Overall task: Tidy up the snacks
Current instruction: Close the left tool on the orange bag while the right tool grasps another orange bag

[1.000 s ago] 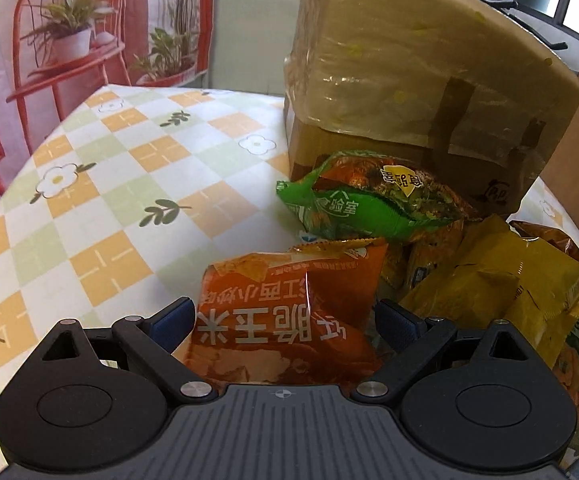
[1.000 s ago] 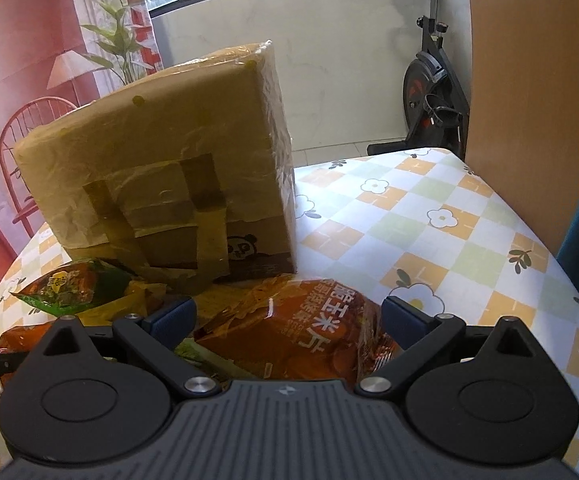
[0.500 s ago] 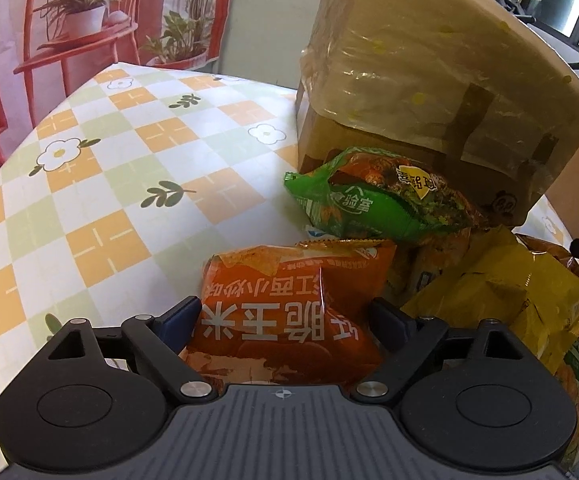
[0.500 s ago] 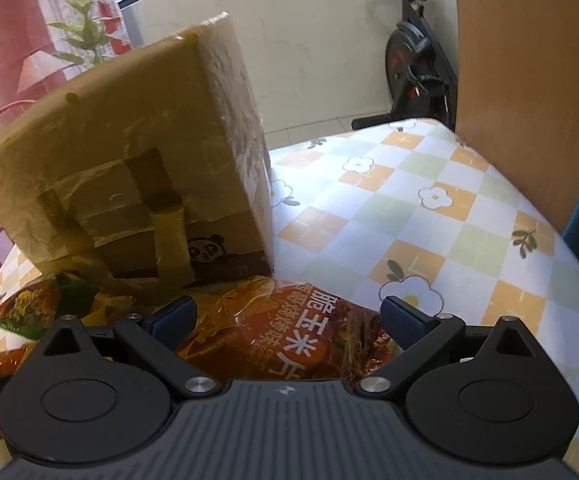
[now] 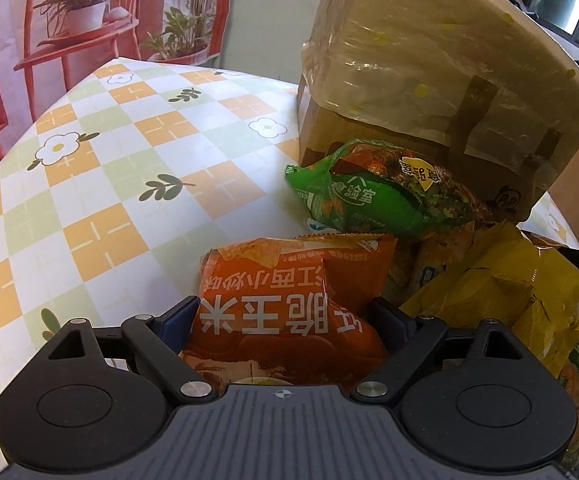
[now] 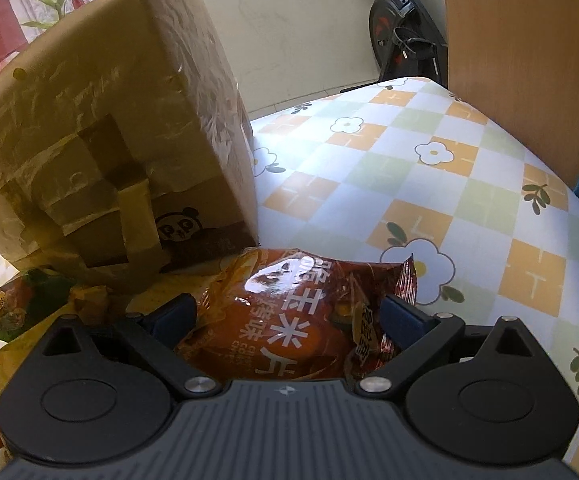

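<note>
An orange corn-snack bag (image 5: 289, 280) lies at the near edge of a snack pile, and my left gripper (image 5: 285, 316) is shut on it, a pad pressing each side. A dark red corn-chip bag (image 6: 305, 300) lies in front of the taped cardboard box (image 6: 109, 120). My right gripper (image 6: 289, 316) hangs open around this bag, its fingers level with the bag's two edges. A green bag (image 5: 369, 200) leans against the box (image 5: 429, 72), and a yellow bag (image 5: 509, 292) lies right of the orange one.
The table (image 5: 109, 180) wears a checked flower cloth, bare to the left of the pile and also right of the box (image 6: 449, 200). A wooden panel (image 6: 529, 60) and an exercise bike (image 6: 405, 40) stand beyond the far right edge.
The left fingers have drawn in onto the orange bag. The right gripper has sunk closer to the dark red bag, which now fills the gap between its fingers.
</note>
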